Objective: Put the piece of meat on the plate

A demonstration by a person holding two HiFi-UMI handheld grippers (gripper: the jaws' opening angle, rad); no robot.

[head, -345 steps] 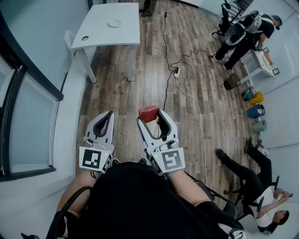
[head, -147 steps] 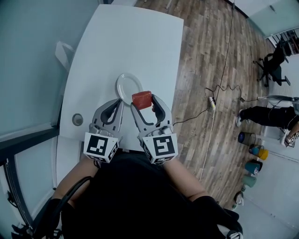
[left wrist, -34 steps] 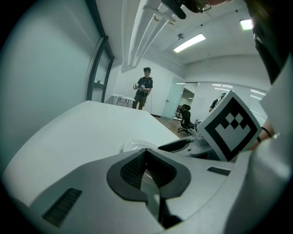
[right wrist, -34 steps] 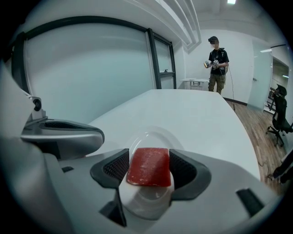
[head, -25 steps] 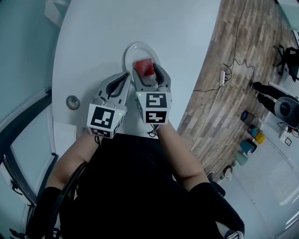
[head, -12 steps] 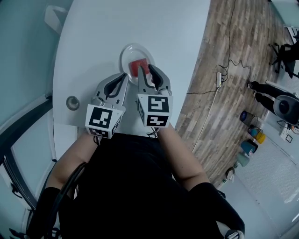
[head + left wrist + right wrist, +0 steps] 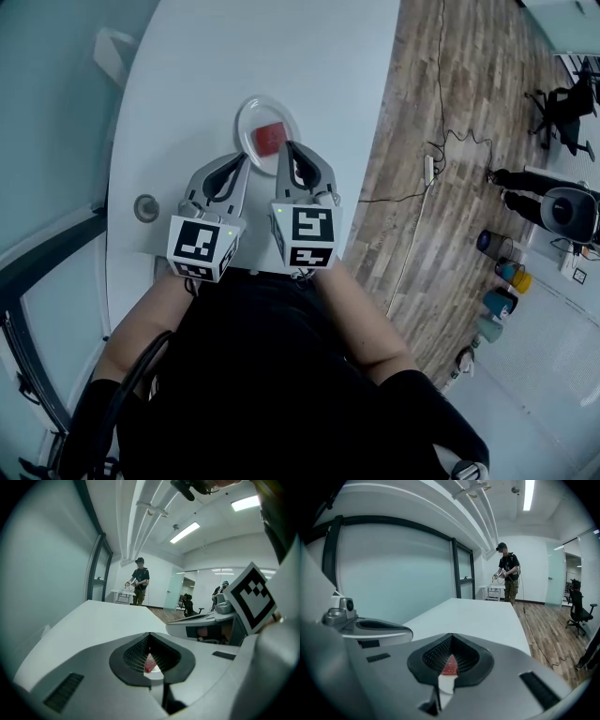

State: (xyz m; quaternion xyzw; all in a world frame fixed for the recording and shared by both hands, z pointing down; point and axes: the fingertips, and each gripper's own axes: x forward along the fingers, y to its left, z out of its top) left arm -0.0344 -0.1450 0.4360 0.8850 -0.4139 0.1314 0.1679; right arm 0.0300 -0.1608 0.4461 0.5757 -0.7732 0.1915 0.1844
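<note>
Wht table — wood flr

My head camera looked steeply down onto the white surface. The cameras on my left gripper and right gripper rode close behind their fingers, facing along that surface toward the far room. All three shared the meat on the plate.

Office: glass partitions, swivel chair

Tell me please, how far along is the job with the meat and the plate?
Done: the piece of meat lies on the white plate. In hand: nothing. The right claw has just closed, with nothing between its jaws, and the left claw is shut and empty too. Left to do: apparently nothing.
</note>
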